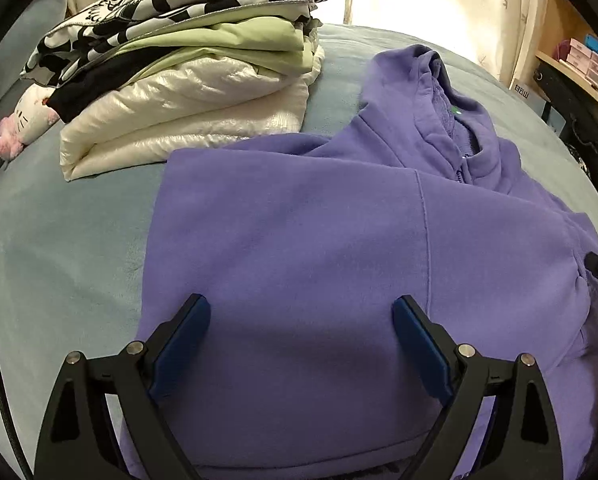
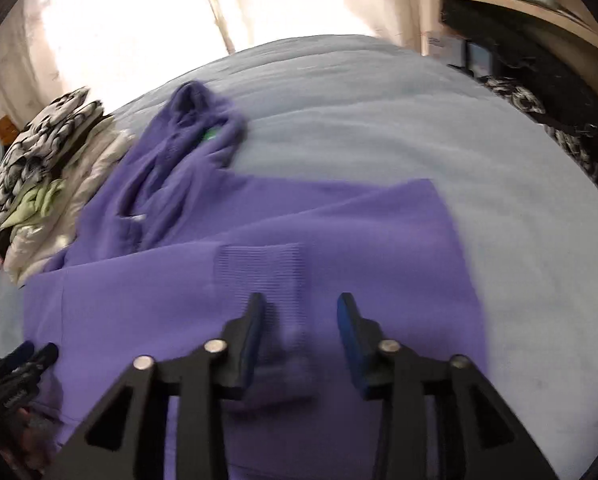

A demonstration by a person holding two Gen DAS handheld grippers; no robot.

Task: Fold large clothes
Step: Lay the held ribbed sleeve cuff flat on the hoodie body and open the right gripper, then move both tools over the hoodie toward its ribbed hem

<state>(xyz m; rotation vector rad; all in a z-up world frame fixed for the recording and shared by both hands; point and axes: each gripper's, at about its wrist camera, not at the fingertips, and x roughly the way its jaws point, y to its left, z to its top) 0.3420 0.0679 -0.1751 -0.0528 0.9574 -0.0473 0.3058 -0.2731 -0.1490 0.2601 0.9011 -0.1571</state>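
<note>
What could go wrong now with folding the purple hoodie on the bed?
1. The hood lies bunched above the collar, so a fold from here may trap a lump.
2. The sleeve cuff lies loose on the purple hoodie, under the open right hand-held gripper; it may slip off.
3. The stack of folded clothes sits close and could be bumped.

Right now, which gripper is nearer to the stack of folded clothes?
Left. The left gripper hangs open over the purple hoodie beside the stack; the right gripper hangs over the hoodie's far side.
</note>
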